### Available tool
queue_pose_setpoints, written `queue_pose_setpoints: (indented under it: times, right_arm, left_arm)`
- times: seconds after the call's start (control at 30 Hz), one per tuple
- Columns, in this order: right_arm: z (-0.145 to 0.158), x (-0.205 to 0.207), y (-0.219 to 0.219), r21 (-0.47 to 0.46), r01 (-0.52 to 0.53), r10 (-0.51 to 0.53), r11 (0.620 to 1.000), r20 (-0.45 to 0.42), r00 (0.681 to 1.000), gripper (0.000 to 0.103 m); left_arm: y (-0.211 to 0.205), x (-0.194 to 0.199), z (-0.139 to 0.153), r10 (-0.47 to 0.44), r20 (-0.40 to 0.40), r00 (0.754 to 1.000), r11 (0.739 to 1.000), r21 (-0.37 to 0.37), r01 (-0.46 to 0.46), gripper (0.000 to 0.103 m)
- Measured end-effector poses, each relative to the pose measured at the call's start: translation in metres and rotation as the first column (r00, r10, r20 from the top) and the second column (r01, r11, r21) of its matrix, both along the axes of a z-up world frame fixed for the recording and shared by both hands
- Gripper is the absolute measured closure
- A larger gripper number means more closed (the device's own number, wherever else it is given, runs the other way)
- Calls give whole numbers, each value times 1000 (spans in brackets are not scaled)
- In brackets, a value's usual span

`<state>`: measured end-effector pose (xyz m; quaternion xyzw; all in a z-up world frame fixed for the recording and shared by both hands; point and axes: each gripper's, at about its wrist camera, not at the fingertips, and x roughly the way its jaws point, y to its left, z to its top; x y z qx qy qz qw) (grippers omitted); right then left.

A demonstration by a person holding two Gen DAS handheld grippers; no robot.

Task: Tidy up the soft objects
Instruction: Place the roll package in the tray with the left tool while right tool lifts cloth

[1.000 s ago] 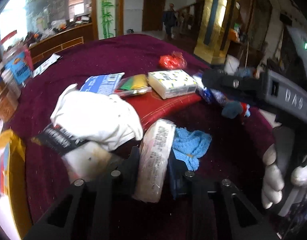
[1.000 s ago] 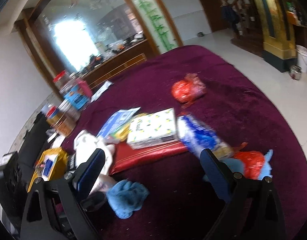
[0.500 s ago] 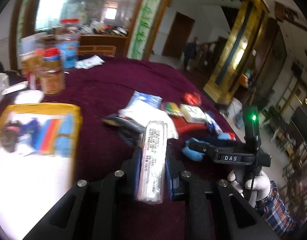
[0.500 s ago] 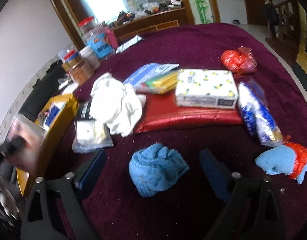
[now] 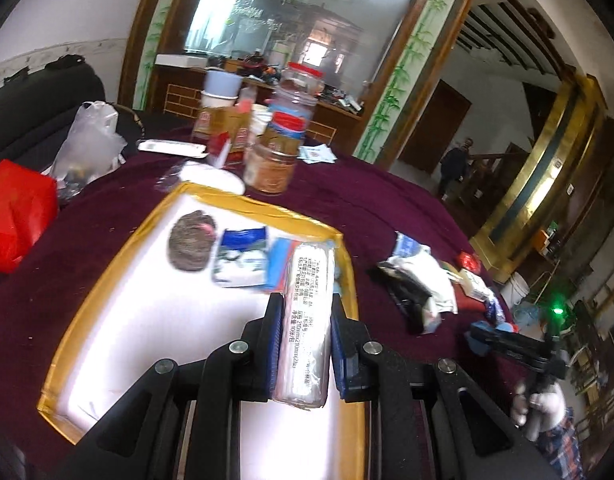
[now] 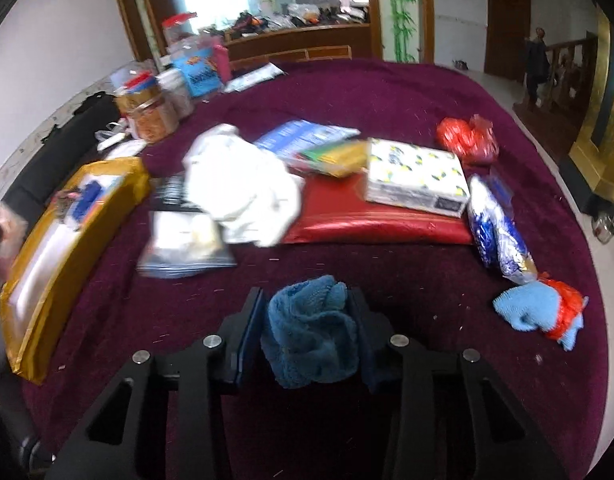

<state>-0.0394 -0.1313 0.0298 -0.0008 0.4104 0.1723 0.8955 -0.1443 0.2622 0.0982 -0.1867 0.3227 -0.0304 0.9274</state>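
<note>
So your left gripper (image 5: 305, 320) clamps the wrapped tissue pack (image 5: 307, 320) above the gold-rimmed tray (image 5: 211, 200), where some items already lie; your right gripper (image 6: 307, 320) is closing on the blue towel (image 6: 311, 328), with the pile ahead unsorted.

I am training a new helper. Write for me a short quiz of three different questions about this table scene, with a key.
1. True or false: the left gripper holds a plastic-wrapped pack over the gold-edged tray.
2. Which thing is between the right gripper's fingers? A) red bag B) dark blue cloth C) tissue box
3. Fill in: the tissue box with the lemon print lies on a flat ____ package.

Key
1. True.
2. B: the dark blue cloth sits between the jaws, which are closing on it.
3. Red: the red package.
</note>
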Motion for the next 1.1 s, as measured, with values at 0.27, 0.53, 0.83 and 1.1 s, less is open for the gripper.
queue_pose_setpoints:
  times: [0.27,0.53,0.83,1.1]
  right_arm:
    - [58,-25,68,28,-177,175,984,48,983,63]
    - [58,-25,177,50,-361,362,931,-10,932,63]
    - [47,-27,242,10,-426,426,905,-43,904,63]
    - [60,-27,303,43,-516,518,856,-62,853,62]
  left_arm:
    - [16,45,-30,-41,-147,988,999,-35,36,82]
    - [18,83,-60,-40,-256,966,997,-71,23,73]
    - [46,59,-44,30,-176,984,987,-152,-57,43]
    - [99,-18,-15,217,-10,976,955,-206,-215,33]
